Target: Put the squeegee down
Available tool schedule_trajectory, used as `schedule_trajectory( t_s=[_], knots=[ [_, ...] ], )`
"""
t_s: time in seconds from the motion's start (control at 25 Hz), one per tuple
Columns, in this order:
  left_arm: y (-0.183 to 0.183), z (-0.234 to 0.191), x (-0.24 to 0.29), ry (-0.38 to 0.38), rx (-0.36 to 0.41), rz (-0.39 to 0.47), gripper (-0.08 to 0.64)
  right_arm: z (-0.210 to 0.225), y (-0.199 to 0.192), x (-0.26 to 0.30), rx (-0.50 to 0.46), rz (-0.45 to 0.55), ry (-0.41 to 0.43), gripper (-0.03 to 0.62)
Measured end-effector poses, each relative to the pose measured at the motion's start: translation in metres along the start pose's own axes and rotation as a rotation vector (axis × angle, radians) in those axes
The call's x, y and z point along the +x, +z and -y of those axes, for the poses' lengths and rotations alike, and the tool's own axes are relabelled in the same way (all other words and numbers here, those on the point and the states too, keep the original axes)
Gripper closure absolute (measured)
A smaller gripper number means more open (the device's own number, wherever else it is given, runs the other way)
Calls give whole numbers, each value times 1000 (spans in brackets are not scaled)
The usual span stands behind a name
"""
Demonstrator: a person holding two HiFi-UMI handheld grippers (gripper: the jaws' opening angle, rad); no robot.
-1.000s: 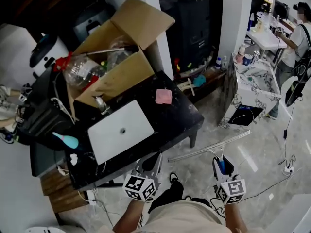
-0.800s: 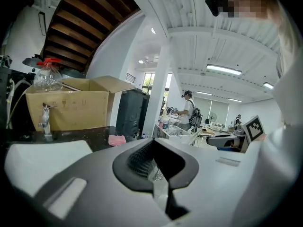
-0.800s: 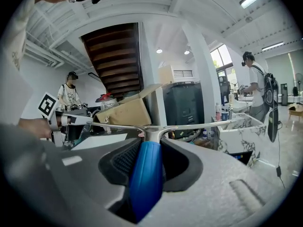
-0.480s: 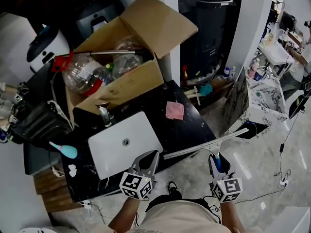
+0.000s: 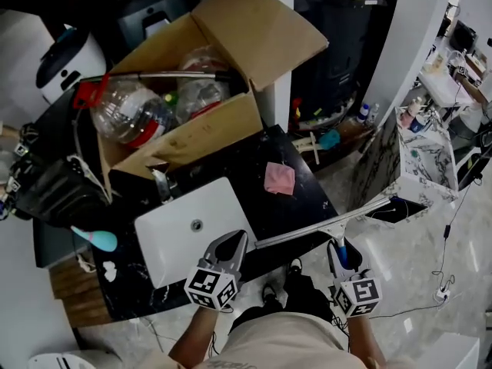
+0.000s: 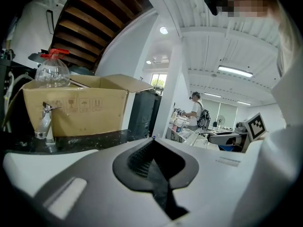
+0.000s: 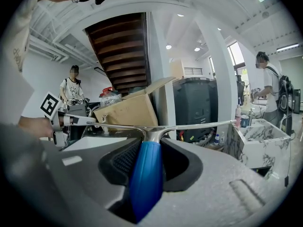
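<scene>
— Entry one: what did the right gripper (image 5: 339, 250) hold?
— The squeegee (image 5: 323, 223). My fingers were pinched on its blue handle, which filled the gap between them in the right gripper view.

— Where was the squeegee itself?
— It was at the front edge of the black bench (image 5: 304, 198). Its long metal blade ran crosswise. The left end was over the bench edge, just beside the white basin (image 5: 173, 241). The right end reached out above the floor. I could not tell whether the blade touched the bench.

— Entry two: the left gripper (image 5: 231, 244)?
— My fingers were pressed together, with nothing between them. They pointed over the near corner of the basin.

— What else was on the bench?
— A pink cloth (image 5: 279, 178) lay flat behind the blade and apart from it. An open cardboard box (image 5: 196, 133) stood at the back, with a clear plastic bottle (image 5: 123, 114) in it, lying on its side.
</scene>
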State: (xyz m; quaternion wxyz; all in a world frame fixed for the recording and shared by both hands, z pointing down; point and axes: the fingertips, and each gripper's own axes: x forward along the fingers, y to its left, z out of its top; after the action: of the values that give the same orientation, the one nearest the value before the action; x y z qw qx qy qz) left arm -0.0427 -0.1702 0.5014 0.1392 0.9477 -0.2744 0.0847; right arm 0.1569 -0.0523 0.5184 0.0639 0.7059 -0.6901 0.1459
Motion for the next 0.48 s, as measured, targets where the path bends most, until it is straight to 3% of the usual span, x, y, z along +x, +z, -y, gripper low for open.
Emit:
schedule_trajectory(
  t_s=[0.24, 0.48],
  knots=[
    [3, -27, 23, 115, -19, -14, 545, 25, -3, 56, -13, -44, 78, 465],
    [37, -42, 55, 178, -9, 9, 545, 41, 18, 122, -55, -36, 190, 465]
  ],
)
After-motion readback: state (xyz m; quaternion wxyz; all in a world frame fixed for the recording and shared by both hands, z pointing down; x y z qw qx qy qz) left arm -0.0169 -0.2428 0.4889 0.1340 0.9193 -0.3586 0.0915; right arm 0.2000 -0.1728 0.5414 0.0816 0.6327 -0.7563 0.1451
